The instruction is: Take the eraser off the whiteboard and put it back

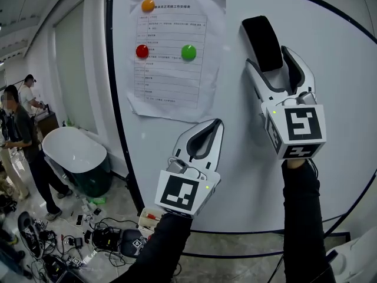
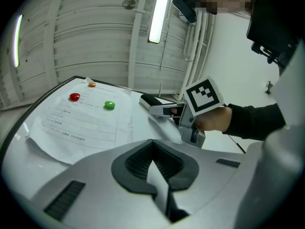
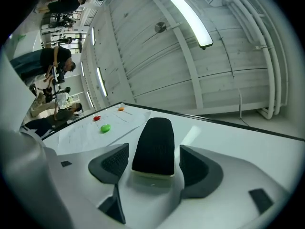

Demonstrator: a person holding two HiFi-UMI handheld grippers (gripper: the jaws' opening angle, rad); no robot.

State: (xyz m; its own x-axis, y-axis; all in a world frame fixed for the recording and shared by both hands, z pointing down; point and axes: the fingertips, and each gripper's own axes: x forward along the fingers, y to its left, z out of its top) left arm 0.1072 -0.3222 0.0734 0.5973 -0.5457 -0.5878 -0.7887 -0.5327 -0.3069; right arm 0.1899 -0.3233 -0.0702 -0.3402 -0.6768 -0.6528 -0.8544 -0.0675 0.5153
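Left gripper (image 1: 217,125) sat nearest, held up before the lower middle of the whiteboard (image 1: 247,175) on a dark-sleeved arm. Its jaws were pressed together at the tips with nothing between them; its own view (image 2: 152,144) showed only white board through the gap behind the pads.

Whiteboard: large, white, dark-rimmed, filling most of the head view.

Paper sheet (image 1: 171,58): printed, wrinkled, lying flat on the whiteboard's upper left.

Right gripper (image 1: 270,61): raised at the whiteboard's upper right, jaws spread. Its own view (image 3: 153,149) showed one pad on each side of the eraser, a narrow strip of board visible between each pad and the eraser's flanks. No contact made out.

Eraser (image 1: 262,40): black-topped with a pale base, sitting flat against the whiteboard's upper right, its lower end between the spread jaws, its upper end reaching past them (image 3: 155,137).

Three round magnets on the sheet, whiteboard's upper left: green (image 1: 188,52), red (image 1: 142,50), orange (image 1: 148,5) highest.
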